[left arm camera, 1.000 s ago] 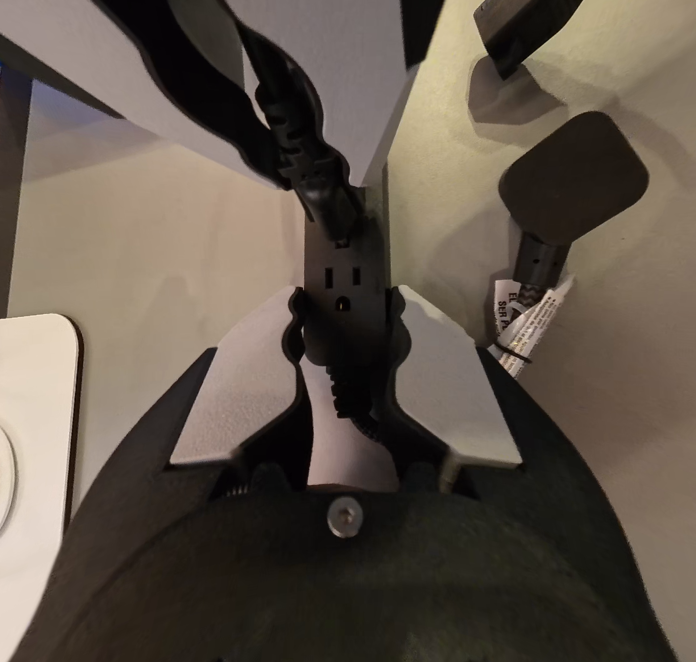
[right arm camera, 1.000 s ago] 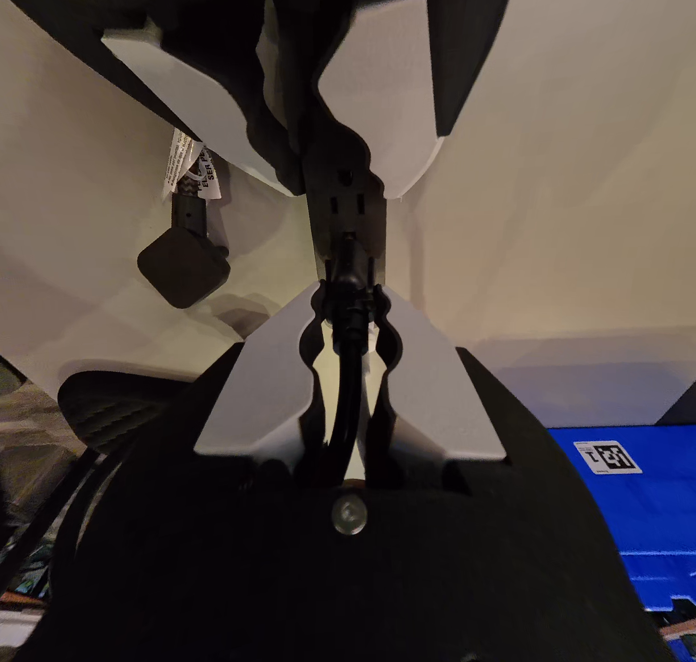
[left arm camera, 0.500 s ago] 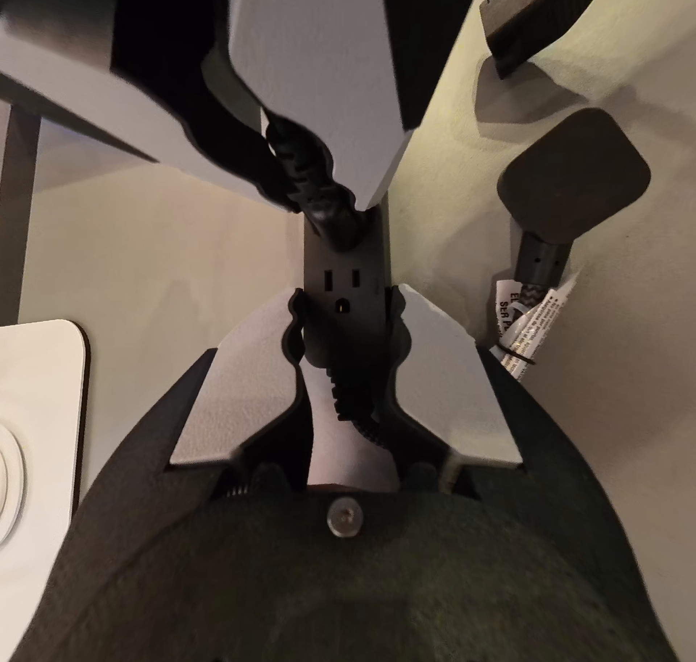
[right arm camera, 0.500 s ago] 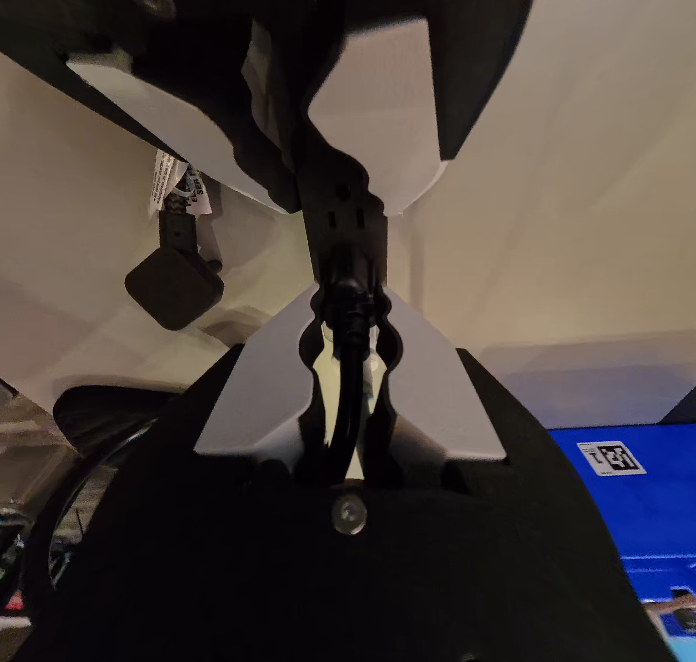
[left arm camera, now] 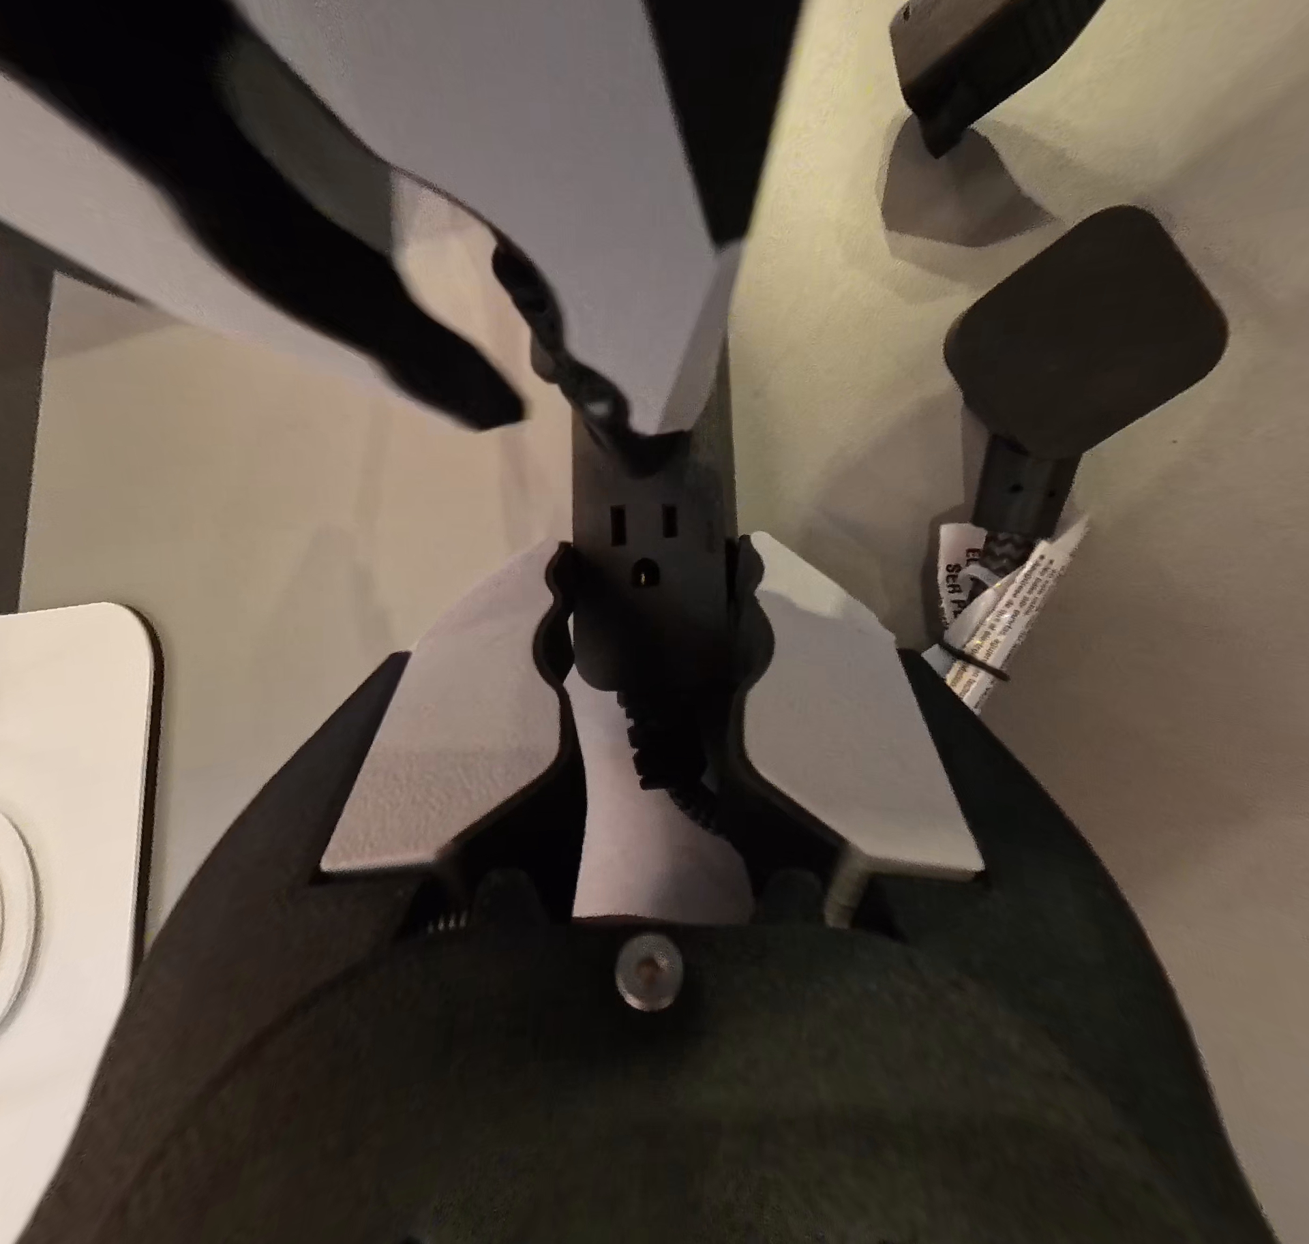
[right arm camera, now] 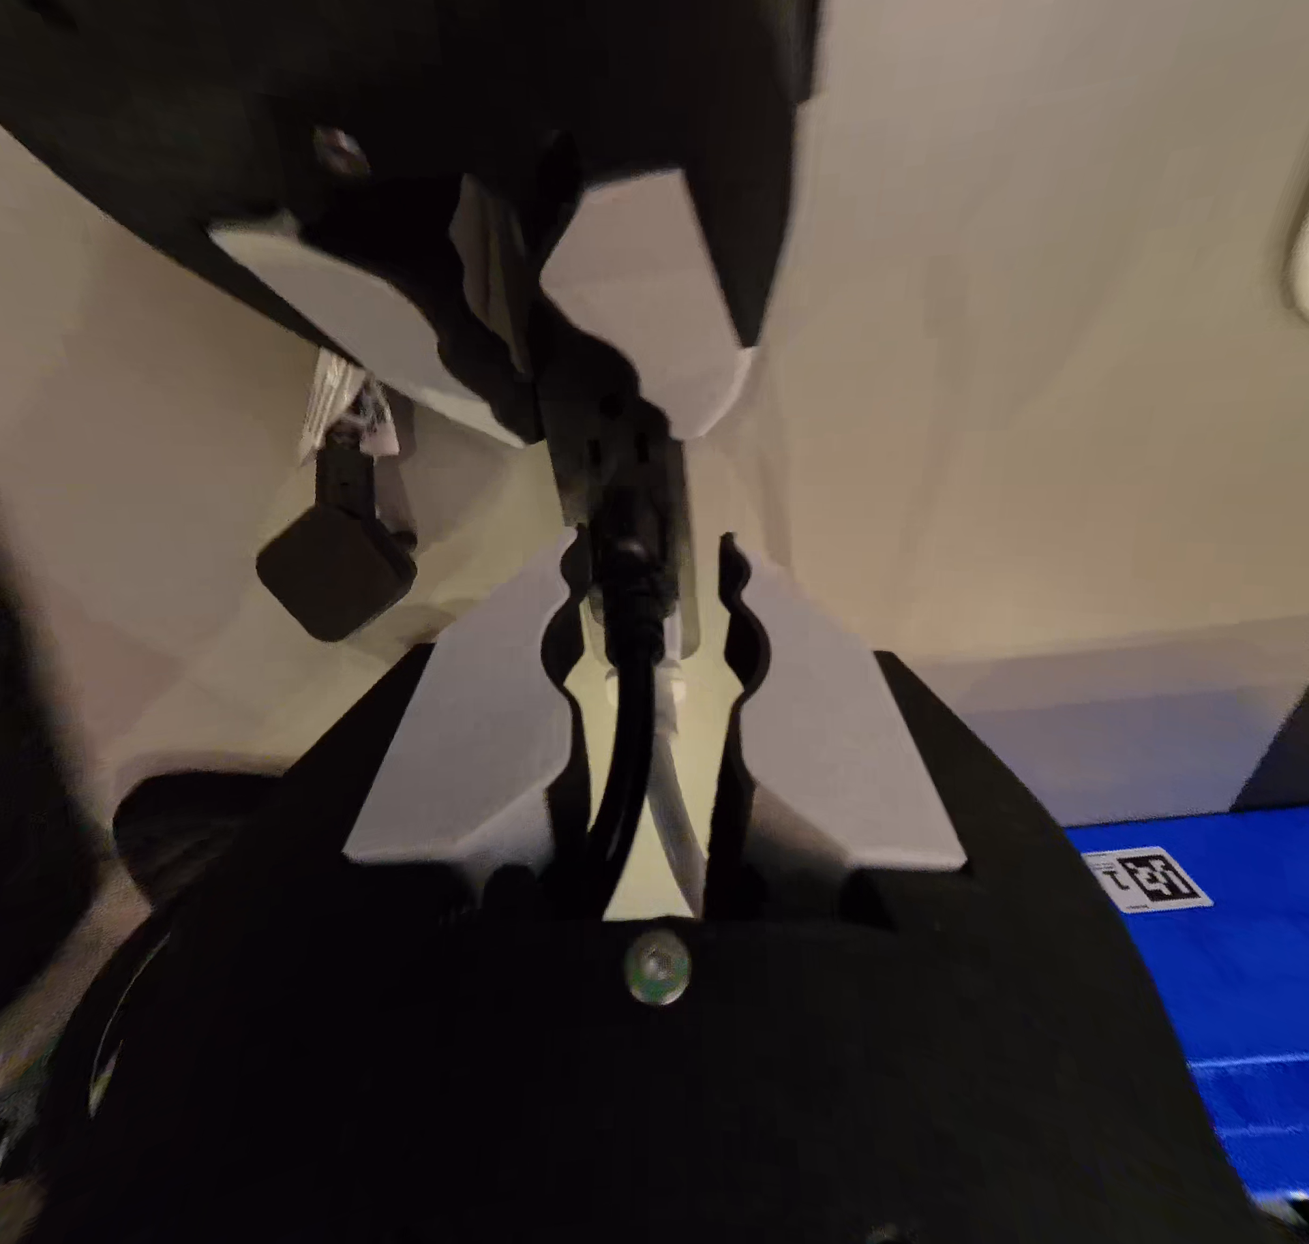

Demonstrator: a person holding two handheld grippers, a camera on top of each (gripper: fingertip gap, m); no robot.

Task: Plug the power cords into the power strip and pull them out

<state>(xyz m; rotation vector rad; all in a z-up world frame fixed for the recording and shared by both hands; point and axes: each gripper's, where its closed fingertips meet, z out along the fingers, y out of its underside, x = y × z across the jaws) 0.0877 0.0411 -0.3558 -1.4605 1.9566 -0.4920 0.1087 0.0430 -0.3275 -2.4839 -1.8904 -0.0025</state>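
The left tongs [left arm camera: 652, 615] clamp the power strip [left arm camera: 648, 558] on the bench [left arm camera: 283, 537]; the right tongs [right arm camera: 648, 572] stand parted around the seated plug [right arm camera: 627, 558] — keep the strip pinned.

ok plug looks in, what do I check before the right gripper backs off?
1. Left gripper clamped on the power strip: ok.
2. Right gripper open, jaws apart around the black plug: ok.
3. Black plug fully seated in the power strip: cannot tell, the joint is blurred and dark.
4. Black cord clear of the right gripper: not ok, it runs back between the fingers and could snag on retreat.
5. Free outlet next to the left gripper unblocked: ok.
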